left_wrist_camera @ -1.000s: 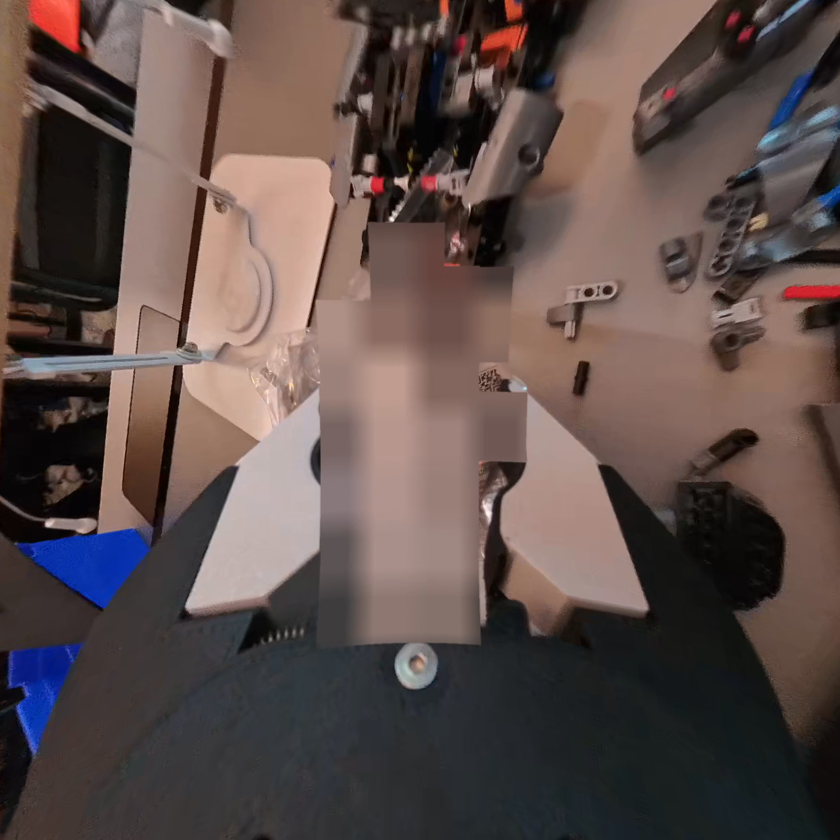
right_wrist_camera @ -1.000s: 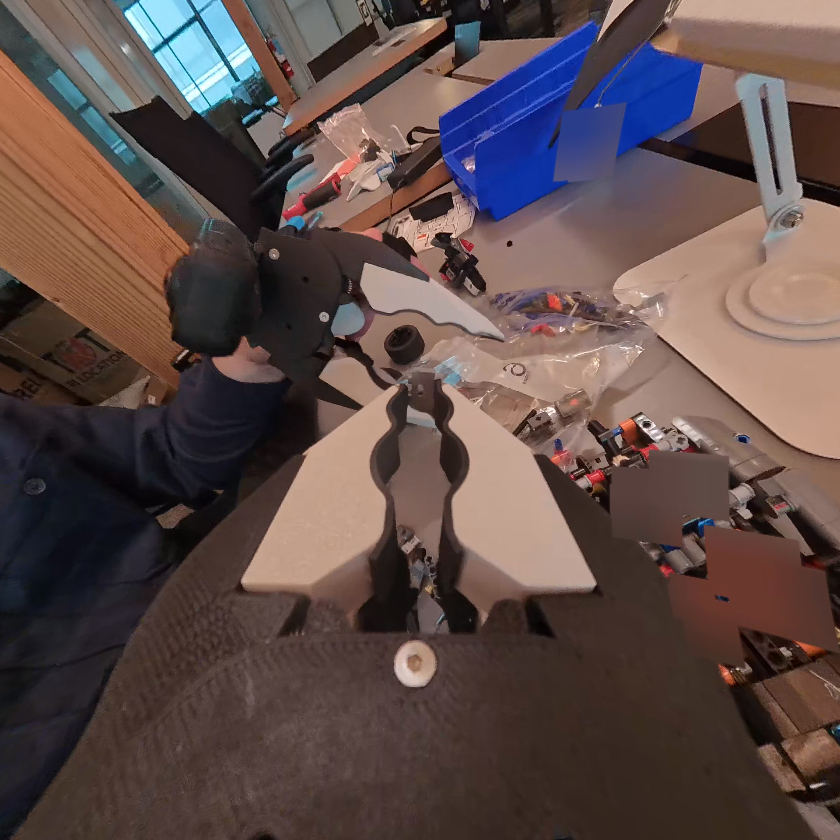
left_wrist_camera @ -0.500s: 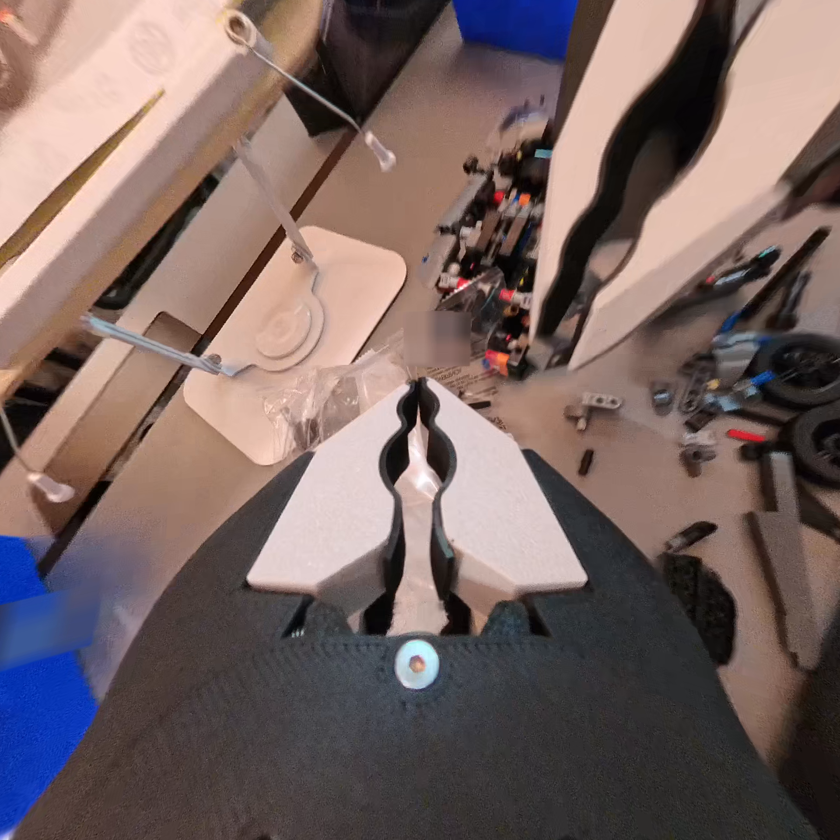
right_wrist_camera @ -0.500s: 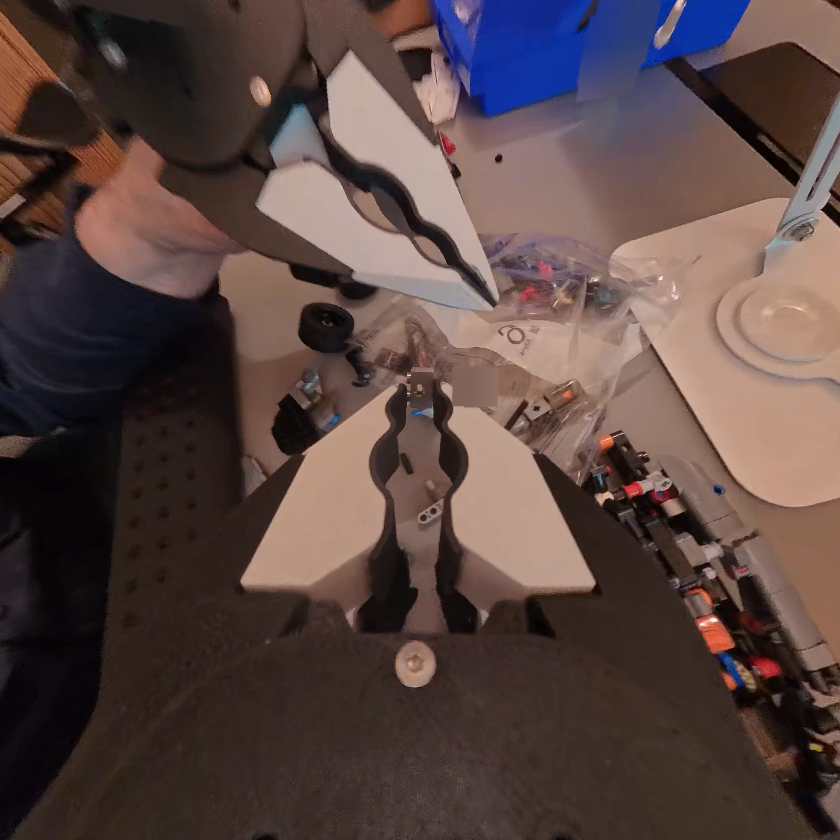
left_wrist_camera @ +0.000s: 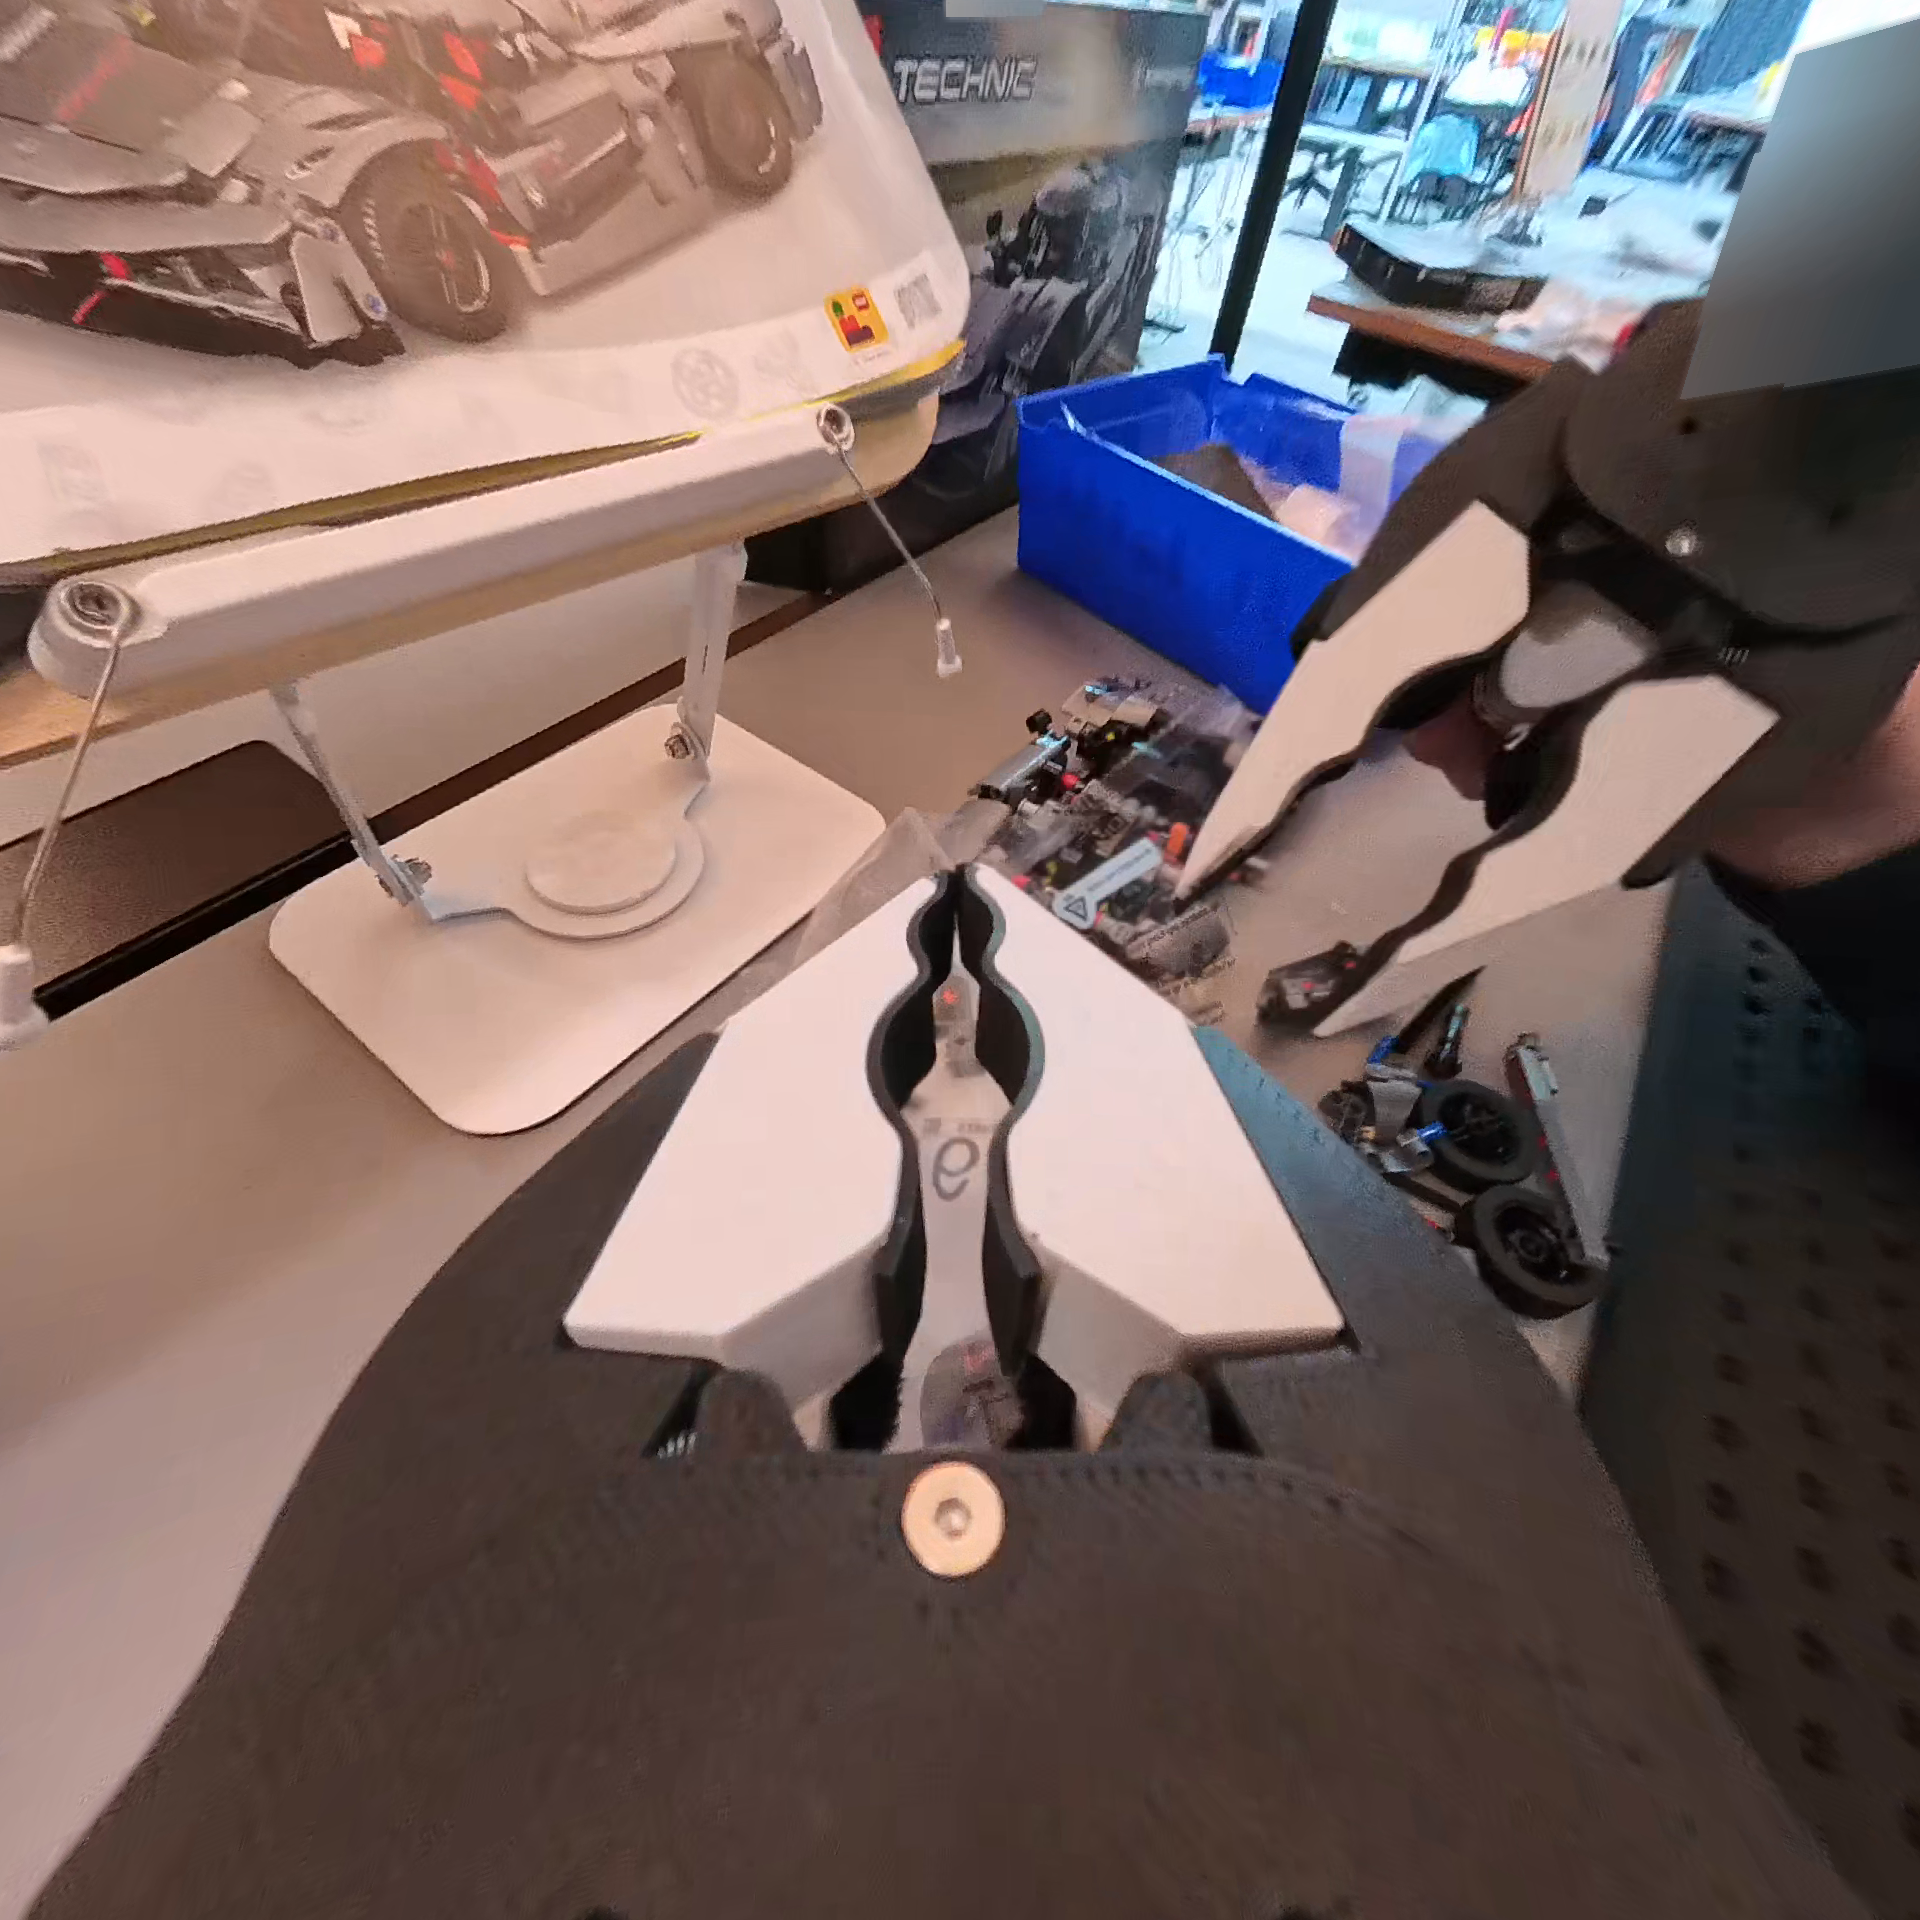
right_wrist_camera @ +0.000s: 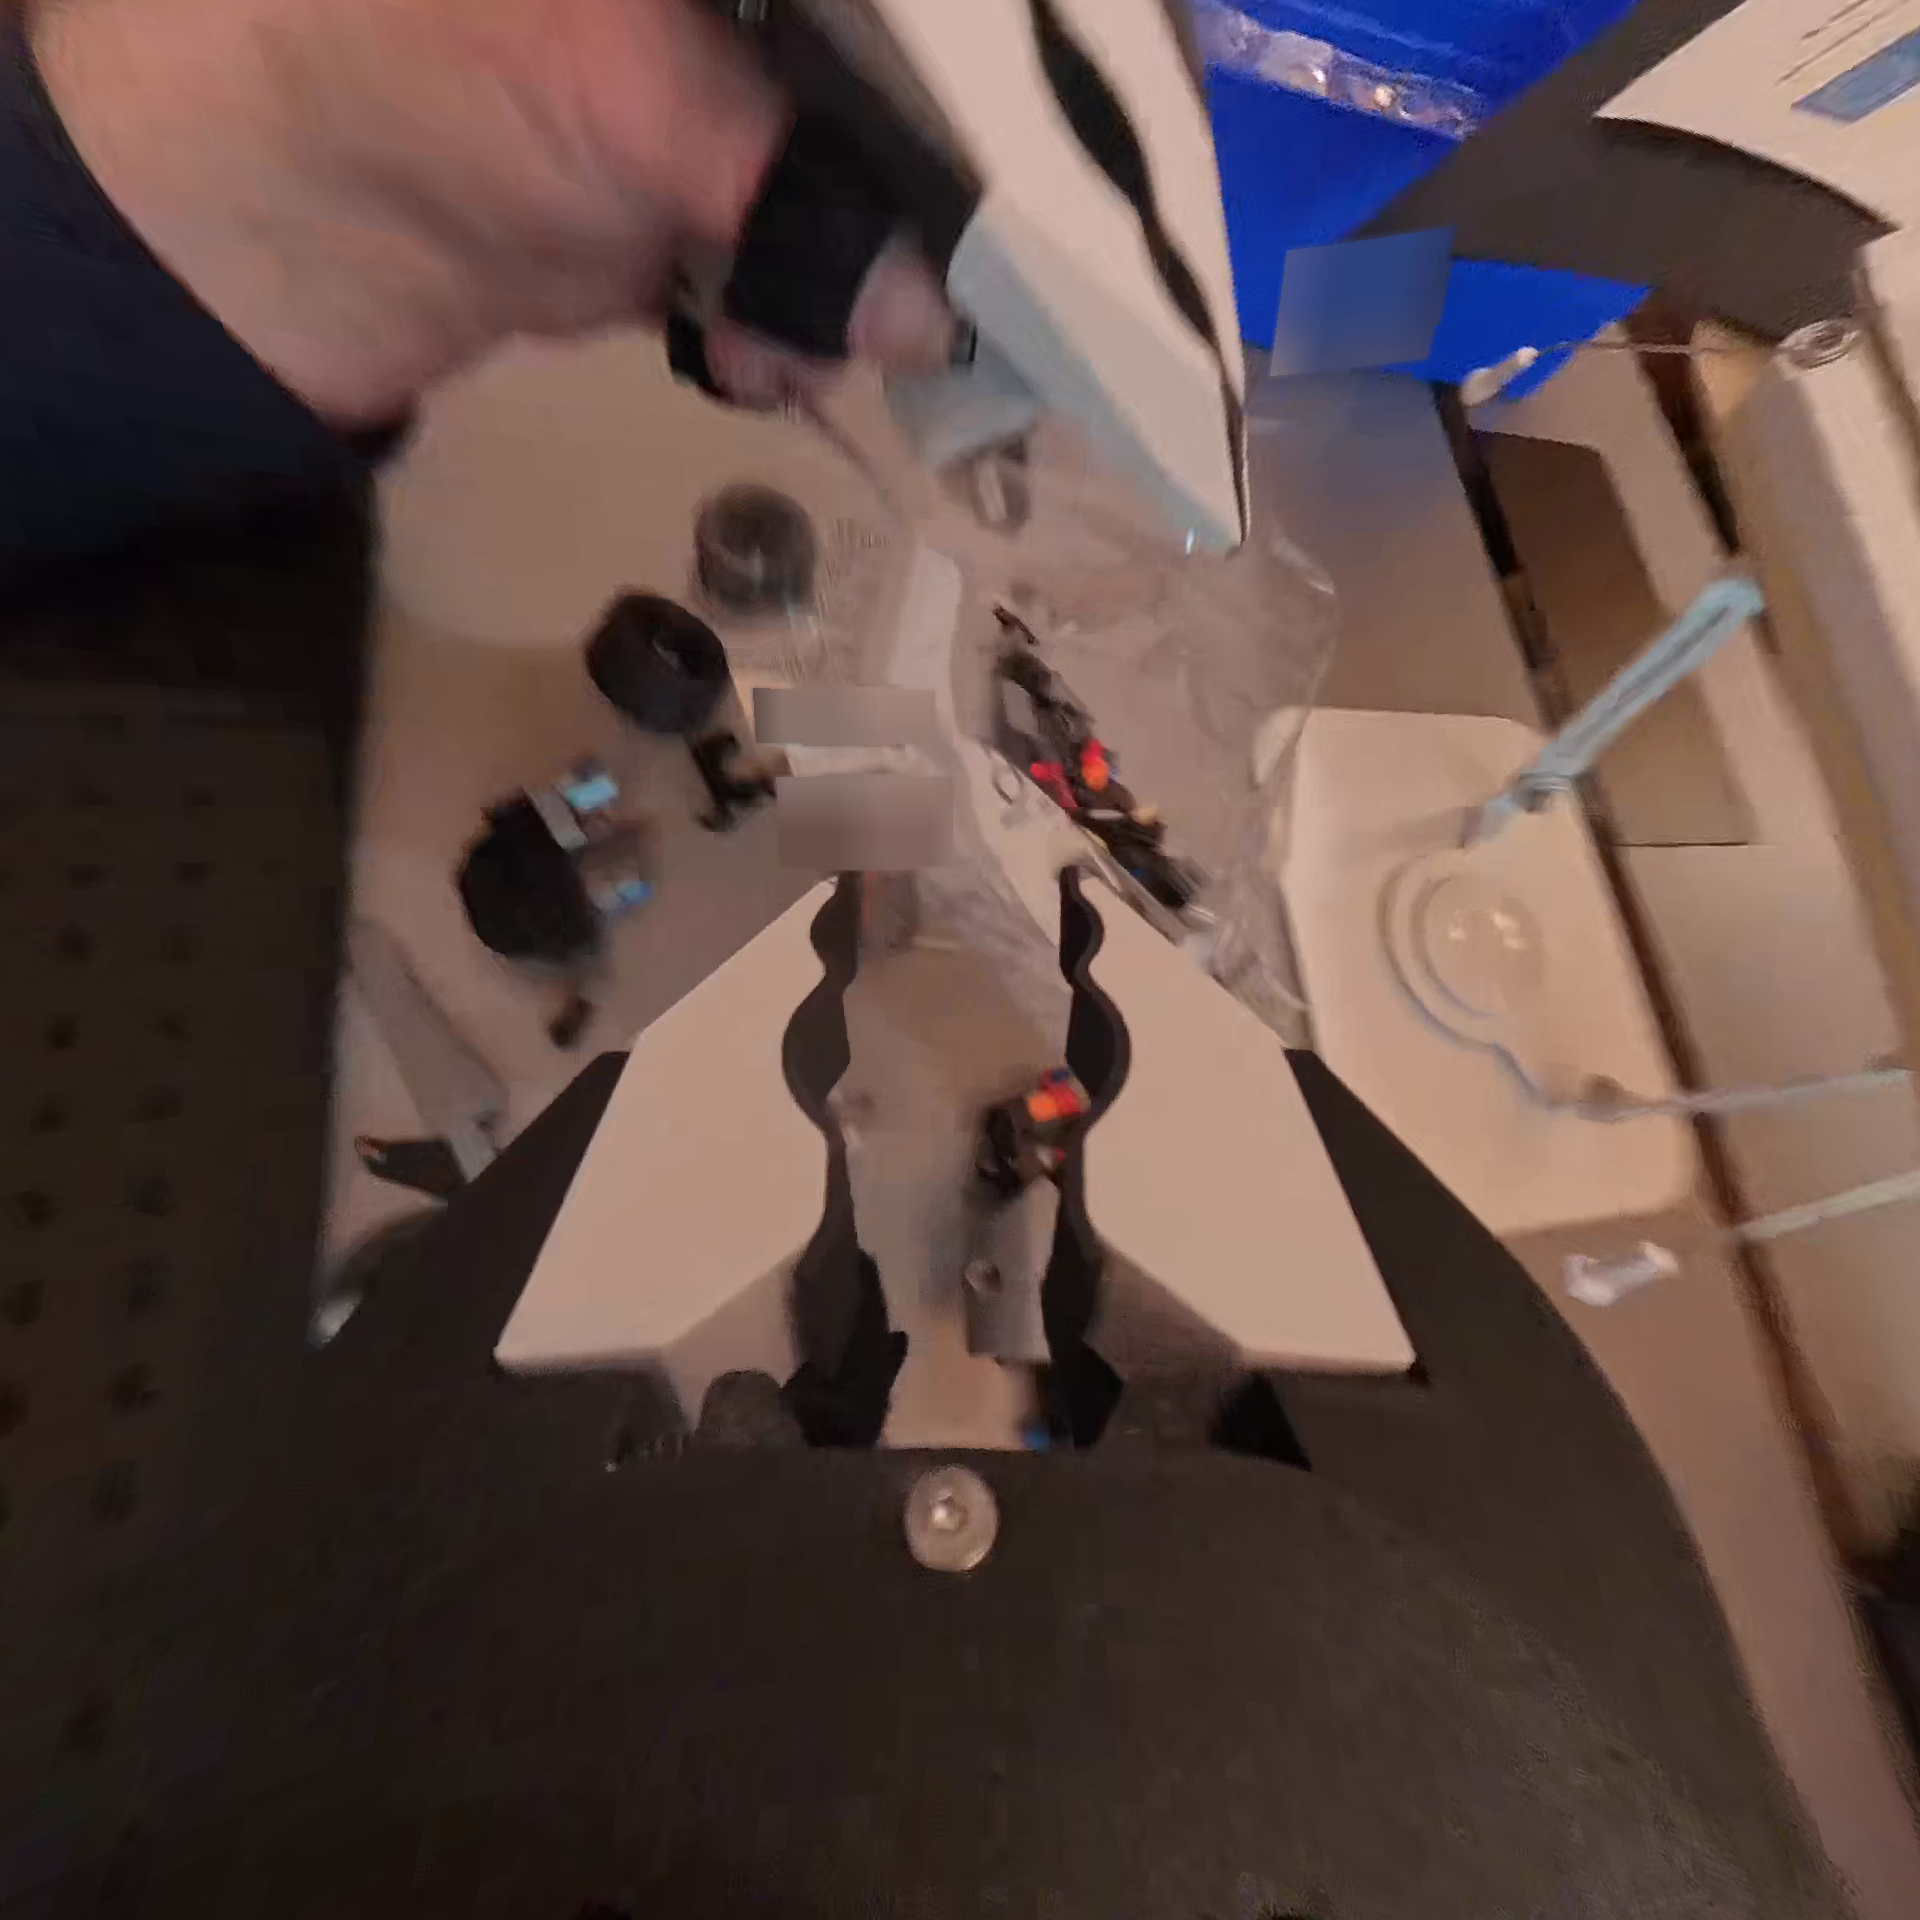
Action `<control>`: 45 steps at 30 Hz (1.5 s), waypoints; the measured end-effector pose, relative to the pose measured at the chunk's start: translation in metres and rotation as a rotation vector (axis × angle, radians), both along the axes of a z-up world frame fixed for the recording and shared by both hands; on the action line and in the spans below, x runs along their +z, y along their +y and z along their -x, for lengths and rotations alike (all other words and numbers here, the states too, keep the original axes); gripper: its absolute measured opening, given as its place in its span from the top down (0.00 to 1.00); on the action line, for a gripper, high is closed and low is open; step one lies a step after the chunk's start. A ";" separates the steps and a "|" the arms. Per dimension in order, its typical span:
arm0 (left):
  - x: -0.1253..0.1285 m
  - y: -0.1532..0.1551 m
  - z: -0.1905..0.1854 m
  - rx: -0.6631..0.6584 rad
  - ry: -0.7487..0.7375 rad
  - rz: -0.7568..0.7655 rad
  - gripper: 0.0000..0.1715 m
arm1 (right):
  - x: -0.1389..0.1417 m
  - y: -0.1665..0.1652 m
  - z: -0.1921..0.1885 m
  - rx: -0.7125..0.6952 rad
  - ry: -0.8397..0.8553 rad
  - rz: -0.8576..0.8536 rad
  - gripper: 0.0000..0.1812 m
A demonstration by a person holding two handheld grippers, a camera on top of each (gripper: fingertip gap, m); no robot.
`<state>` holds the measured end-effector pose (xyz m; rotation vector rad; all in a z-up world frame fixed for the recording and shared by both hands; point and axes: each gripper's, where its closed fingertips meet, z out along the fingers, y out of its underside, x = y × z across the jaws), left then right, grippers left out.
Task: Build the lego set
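With left claw [left_wrist_camera: 956, 891] pinched on the clear bag [left_wrist_camera: 894, 862] and right claw [right_wrist_camera: 961, 894] gaping empty, we should lower gently onto loose pieces [right_wrist_camera: 1039, 1127].

Shared workshop or maker-space

A grey worktop [left_wrist_camera: 260, 1195] carries loose building parts, a blue parts bin [left_wrist_camera: 1143, 520] and a white stand [left_wrist_camera: 582, 904] holding an instruction booklet [left_wrist_camera: 416, 208]; more tables [left_wrist_camera: 1455, 322] show beyond glass partitions.
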<state>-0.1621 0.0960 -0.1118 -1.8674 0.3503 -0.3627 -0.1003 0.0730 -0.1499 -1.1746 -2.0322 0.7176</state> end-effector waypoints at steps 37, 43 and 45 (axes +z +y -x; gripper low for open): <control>0.002 -0.001 0.014 0.046 0.032 -0.065 1.00 | -0.013 -0.043 -0.046 0.178 0.001 0.070 0.92; 0.003 0.001 0.012 0.058 0.040 -0.071 1.00 | -0.098 -0.036 -0.027 0.124 -0.285 -0.012 0.91; -0.001 0.002 0.012 0.060 0.054 -0.064 1.00 | -0.116 -0.025 -0.021 0.076 -0.354 -0.062 0.93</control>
